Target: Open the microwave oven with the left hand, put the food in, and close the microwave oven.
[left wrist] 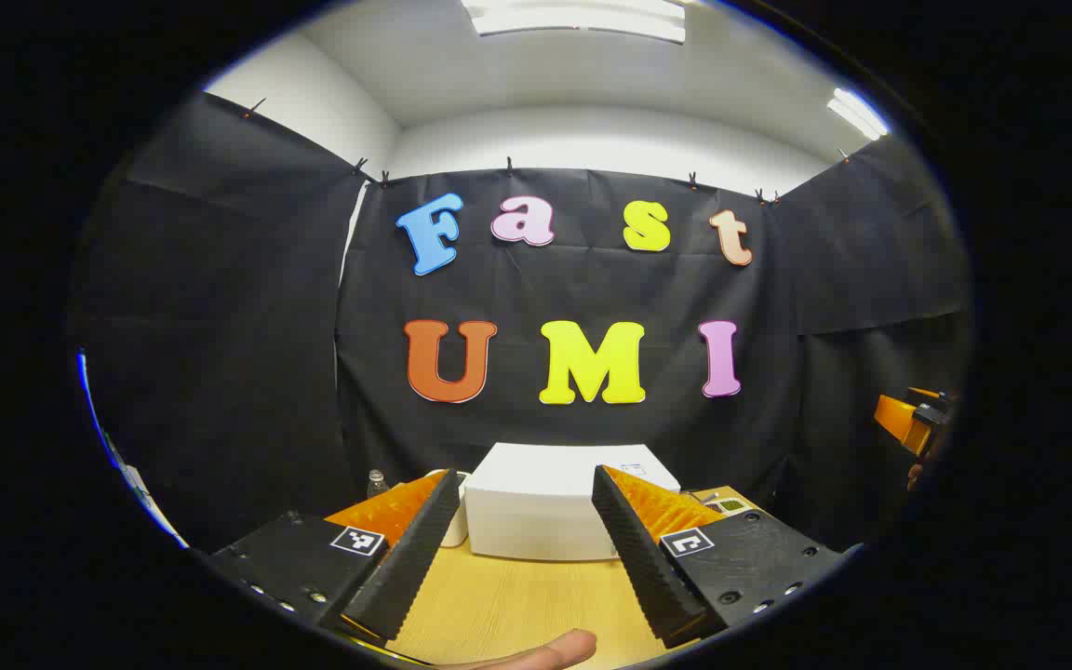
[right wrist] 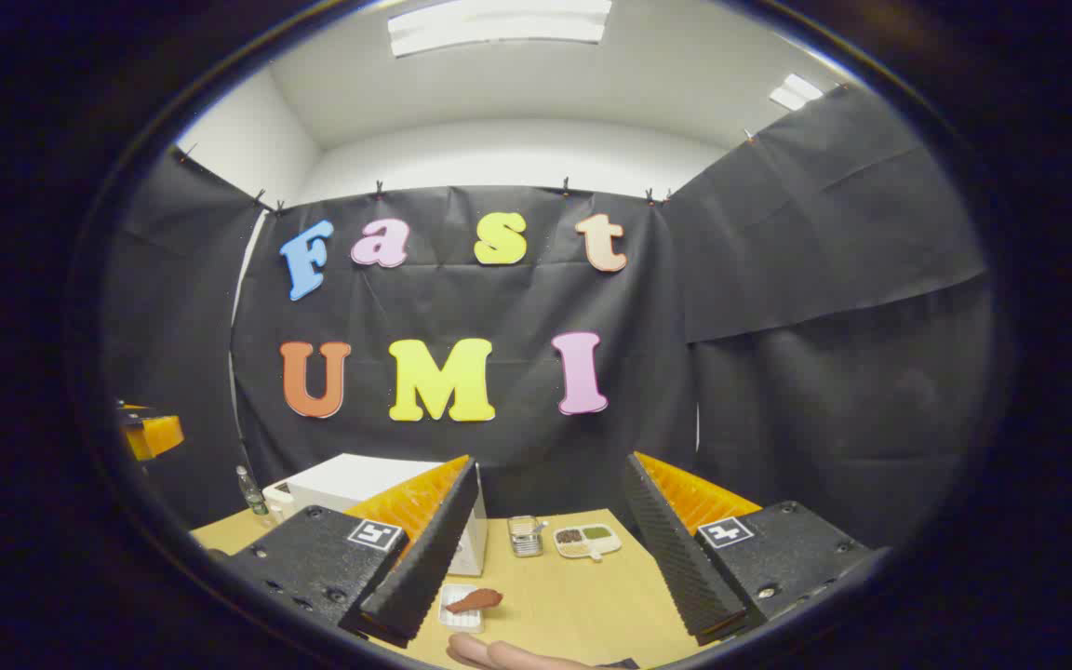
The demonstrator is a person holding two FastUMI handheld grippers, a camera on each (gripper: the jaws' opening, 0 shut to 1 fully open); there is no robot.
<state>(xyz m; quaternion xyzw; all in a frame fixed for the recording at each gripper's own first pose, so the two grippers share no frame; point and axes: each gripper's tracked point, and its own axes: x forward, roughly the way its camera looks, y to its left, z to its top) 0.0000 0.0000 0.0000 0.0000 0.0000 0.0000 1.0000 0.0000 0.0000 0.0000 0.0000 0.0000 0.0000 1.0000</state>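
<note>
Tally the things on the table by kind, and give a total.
Microwave oven: 1
Bottle: 1
Plate with the food: 1
Divided dish: 1
Small metal container: 1
Total: 5

Each hand-held tool, left and right, hangs open above the table.

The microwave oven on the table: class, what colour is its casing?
White. The microwave oven shows best in the left gripper view, a plain white box on the wooden table.

The boxy white microwave oven (left wrist: pixel 550 507) stands at the back of the light wooden tabletop (right wrist: pixel 582 596), the reddish-brown food (right wrist: pixel 475 600) lying on a small white tray (right wrist: pixel 455 611) just before it.
</note>
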